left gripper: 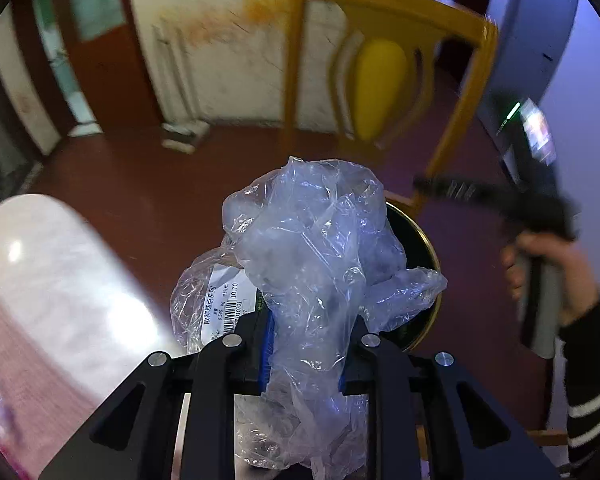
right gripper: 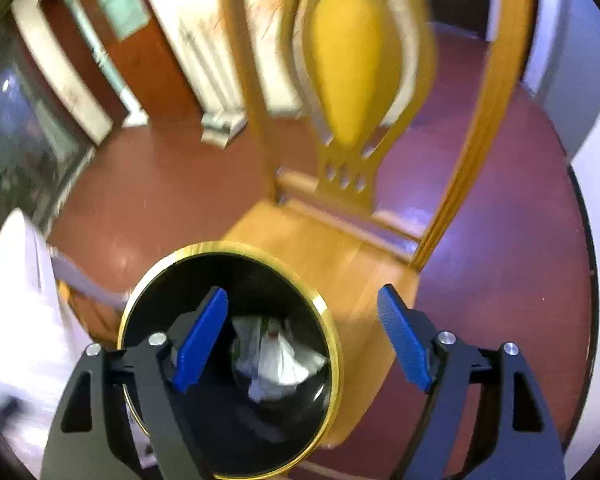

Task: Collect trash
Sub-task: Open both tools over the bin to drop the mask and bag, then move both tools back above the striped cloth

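My left gripper (left gripper: 304, 356) is shut on a crumpled clear plastic bag (left gripper: 316, 248) with a white price label (left gripper: 226, 306). It holds the bag above a black trash bin with a gold rim (left gripper: 428, 248), mostly hidden behind the bag. In the right wrist view the same bin (right gripper: 324, 304) stands on a chair seat, with white crumpled trash (right gripper: 280, 356) inside. My right gripper (right gripper: 304, 340) is open and empty above the bin's mouth; it also shows in the left wrist view (left gripper: 452, 190), held by a hand at the right.
A yellow wooden chair (right gripper: 352, 60) stands behind the bin on a red-brown floor (left gripper: 140, 184). A white tabletop (left gripper: 52, 280) lies at the left. A white radiator (right gripper: 208, 52) and a door are on the far wall. A grey cabinet (left gripper: 540, 60) stands at the right.
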`<state>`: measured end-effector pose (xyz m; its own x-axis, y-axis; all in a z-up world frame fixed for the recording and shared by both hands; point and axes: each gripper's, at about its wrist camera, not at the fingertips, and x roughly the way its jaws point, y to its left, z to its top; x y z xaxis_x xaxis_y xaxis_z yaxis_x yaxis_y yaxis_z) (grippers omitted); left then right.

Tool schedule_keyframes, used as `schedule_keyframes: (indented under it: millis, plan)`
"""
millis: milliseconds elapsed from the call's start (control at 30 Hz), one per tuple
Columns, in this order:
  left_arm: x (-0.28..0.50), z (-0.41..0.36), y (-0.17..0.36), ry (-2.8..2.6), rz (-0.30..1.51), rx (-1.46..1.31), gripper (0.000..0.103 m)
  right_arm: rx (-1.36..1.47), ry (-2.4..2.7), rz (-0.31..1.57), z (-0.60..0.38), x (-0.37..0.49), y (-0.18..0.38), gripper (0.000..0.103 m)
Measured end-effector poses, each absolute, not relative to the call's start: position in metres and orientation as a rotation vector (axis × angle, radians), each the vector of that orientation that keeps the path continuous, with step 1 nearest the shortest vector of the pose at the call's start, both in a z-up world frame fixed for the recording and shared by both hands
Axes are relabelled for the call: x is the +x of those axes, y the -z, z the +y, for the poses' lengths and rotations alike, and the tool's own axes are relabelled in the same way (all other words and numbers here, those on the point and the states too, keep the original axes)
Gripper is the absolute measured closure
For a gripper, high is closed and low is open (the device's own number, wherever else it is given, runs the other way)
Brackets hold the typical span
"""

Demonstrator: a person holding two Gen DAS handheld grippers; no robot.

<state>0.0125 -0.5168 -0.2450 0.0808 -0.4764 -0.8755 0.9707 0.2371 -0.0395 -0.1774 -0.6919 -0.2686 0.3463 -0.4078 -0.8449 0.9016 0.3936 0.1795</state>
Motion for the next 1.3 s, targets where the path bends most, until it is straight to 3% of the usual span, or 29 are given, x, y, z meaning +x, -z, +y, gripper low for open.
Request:
schedule_keyframes:
  millis: [67,167,200,267,333,367,667,833,1033,1300]
  plan:
    - [0.007,-0.542,0.277,1.267,1.019,0.704,0.072,0.723,0.971,0.777,-0.694,-0.183,0.260,0.024]
    - [0.007,-0.564,0.313,1.254,1.095,0.725,0.049,0.705,0.975,0.748,-0.691,-0.188,0.248,0.023]
    - [0.009,-0.566,0.319,1.233,1.099,0.720,0.042,0.701,0.967,0.740,-0.689,-0.187,0.245,0.023]
    - [0.014,-0.564,0.320,1.221,1.128,0.668,0.038,0.692,0.952,0.733,-0.686,-0.186,0.244,0.023]
    - [0.017,-0.563,0.316,1.209,1.122,0.640,0.019,0.690,0.943,0.729,-0.685,-0.182,0.245,0.023]
    - [0.018,-0.562,0.312,1.206,1.108,0.632,0.016,0.690,0.940,0.727,-0.686,-0.180,0.245,0.023]
    - [0.023,-0.525,0.272,1.205,1.010,0.544,0.015,0.651,0.885,0.706,-0.669,-0.160,0.222,0.023]
    - [0.044,-0.479,0.225,1.059,0.858,0.422,0.006,0.610,0.825,0.678,-0.645,-0.139,0.205,0.023]
    - [0.087,-0.367,0.174,0.802,0.794,0.220,0.006,0.520,0.636,0.622,-0.582,-0.087,0.179,0.020]
    - [0.104,-0.193,0.115,0.287,0.617,0.175,0.006,0.383,0.210,0.554,-0.452,0.012,0.119,0.019]
